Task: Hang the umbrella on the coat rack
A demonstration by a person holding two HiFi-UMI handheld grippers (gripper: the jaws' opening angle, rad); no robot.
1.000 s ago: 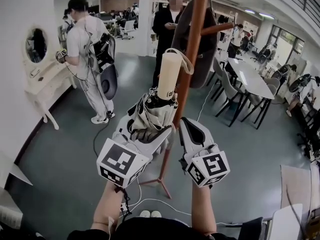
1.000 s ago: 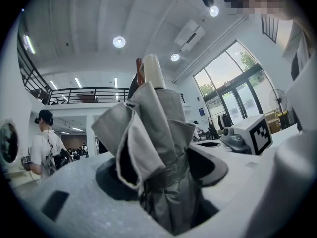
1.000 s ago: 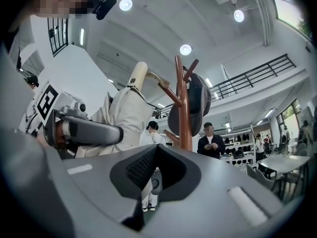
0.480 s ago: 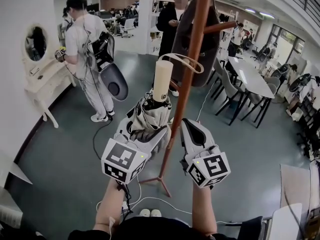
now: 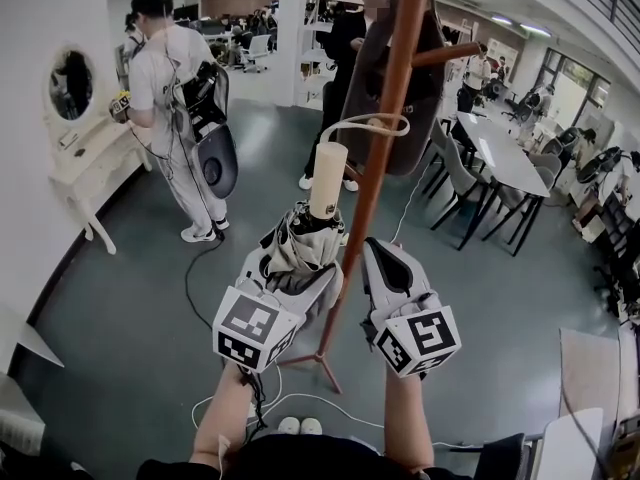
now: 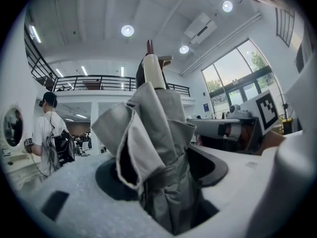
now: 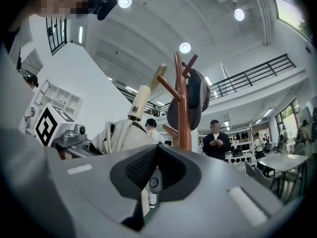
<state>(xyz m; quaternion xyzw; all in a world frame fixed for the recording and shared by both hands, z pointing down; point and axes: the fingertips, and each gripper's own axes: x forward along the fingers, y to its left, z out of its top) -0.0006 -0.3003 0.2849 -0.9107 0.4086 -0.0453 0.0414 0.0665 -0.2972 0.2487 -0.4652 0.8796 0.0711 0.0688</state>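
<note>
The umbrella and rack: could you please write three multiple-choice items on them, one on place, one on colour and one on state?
1. In the head view, the umbrella is:
A) right of the rack pole
B) left of it
C) lying on the floor

2. The umbrella's handle is:
A) red
B) black
C) cream

3. The left hand-held gripper is:
A) shut on the umbrella
B) open and empty
C) shut on the pole

Key:
1 B, the folded canopy sits left of the brown pole.
2 C, the handle is pale cream.
3 A, the jaws clamp the grey folds in the left gripper view.
</note>
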